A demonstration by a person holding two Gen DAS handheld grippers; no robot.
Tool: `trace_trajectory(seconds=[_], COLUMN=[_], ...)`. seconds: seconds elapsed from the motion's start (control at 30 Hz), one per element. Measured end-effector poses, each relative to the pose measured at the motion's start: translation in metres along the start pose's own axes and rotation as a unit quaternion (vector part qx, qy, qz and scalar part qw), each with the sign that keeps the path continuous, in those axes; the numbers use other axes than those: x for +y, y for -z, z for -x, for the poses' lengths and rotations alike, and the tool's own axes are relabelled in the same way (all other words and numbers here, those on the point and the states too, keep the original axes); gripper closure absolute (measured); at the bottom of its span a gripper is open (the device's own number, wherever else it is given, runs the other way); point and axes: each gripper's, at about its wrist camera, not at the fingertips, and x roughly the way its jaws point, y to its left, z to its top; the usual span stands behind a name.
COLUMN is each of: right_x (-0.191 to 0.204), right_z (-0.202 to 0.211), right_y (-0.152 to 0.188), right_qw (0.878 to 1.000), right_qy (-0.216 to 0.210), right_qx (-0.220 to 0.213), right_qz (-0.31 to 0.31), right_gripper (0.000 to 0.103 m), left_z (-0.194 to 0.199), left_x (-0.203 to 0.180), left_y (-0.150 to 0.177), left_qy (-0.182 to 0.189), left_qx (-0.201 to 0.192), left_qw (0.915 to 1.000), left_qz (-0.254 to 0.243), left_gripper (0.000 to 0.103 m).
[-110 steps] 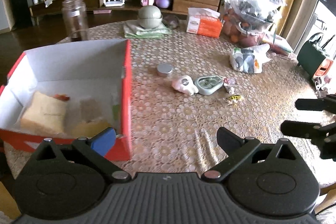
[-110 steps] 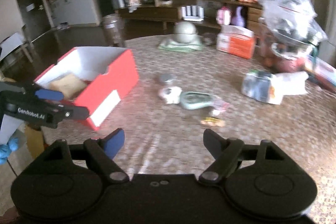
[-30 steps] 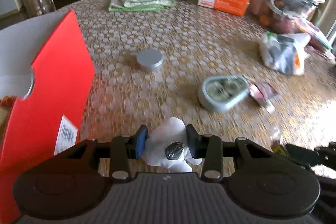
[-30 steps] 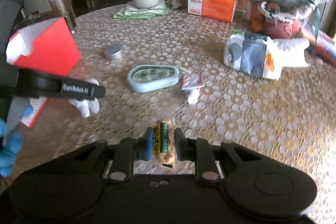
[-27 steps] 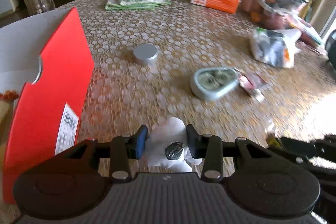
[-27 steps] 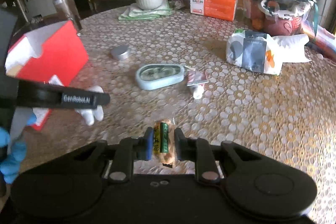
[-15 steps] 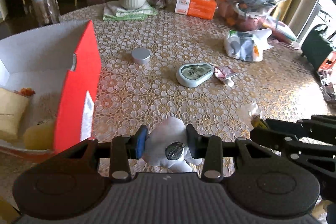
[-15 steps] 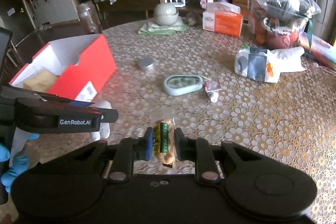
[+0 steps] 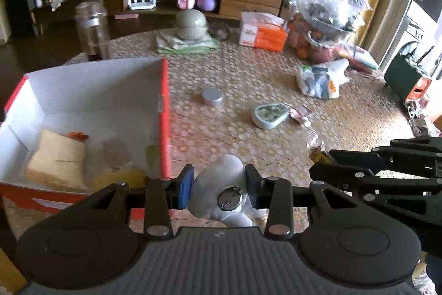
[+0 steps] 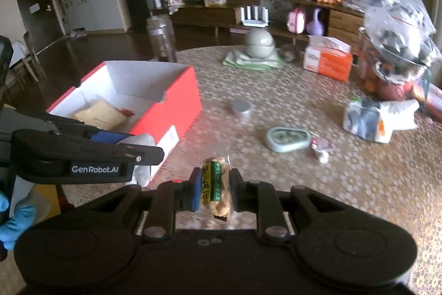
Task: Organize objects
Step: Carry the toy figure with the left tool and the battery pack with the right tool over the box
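1. Left wrist view: the left gripper (image 9: 218, 185) stays clamped on the white figurine (image 9: 221, 184), pads pressed on both its sides, as it was a second ago
2. Same view: a second ago the camera sat low over the table (image 9: 345, 129) with the red box (image 9: 165, 112) seen only as a side wall at the left; now the view looks down from higher, into the box's white inside, where a tan pad (image 9: 56, 156) and a yellowish item (image 9: 121, 177) lie
3. Same view: the silver tin (image 9: 212, 96), the pale green case (image 9: 268, 115) and the small pink packet (image 9: 299, 112) lie where they were on the tablecloth, now smaller and farther off; the right gripper's fingers (image 9: 359, 165) reach in from the right
4. Right wrist view: the right gripper (image 10: 214, 190) remains closed narrowly on the snack packet (image 10: 215, 188), green and yellow label facing up, held clear above the table (image 10: 359, 184)
5. Same view: the box (image 10: 176, 107), at the left edge before, now sits nearer the middle with its open top showing; the left gripper (image 10: 143, 154) carries the figurine (image 10: 138, 141) just before the box's near corner; a blue-gloved hand (image 10: 13, 214) shows at lower left
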Motion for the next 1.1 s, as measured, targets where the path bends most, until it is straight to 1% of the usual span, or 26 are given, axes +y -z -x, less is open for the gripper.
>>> trace_trajectory(seconds=[0.37,0.67,0.87,1.03,1.1], right_x=[0.058,0.093,0.108,0.115,0.116], right_z=[-0.016,-0.037,-0.06,-0.084,-0.097], right_y=[-0.029,-0.053,-0.067,-0.077,-0.08], right_qw=[0.999,0.997,0.997,0.997,0.996], right_qy=[-0.027,-0.046,-0.049,-0.041,-0.04], right_qx=[-0.008,-0.008,-0.001,0.009,0.02], right_qz=[0.041,0.054,0.06,0.071,0.074], right_gripper=[0.083,0.083,0.083,0.083,0.083], left_z=[0.029,0.042,0.036,0.017,0.006], left_x=[0.063,0.113,0.141,0.156,0.161], left_y=[-0.002,-0.013,-0.033,-0.048,-0.053], left_qy=[-0.027,-0.071,-0.102,-0.114,-0.116], left_qx=[-0.019,-0.038,-0.046,-0.041,-0.036], left_qw=[0.9992,0.9959,0.9927,0.9917,0.9917], left_qz=[0.023,0.042,0.044,0.043,0.042], left_gripper=[0.065,0.065,0.065,0.064,0.064])
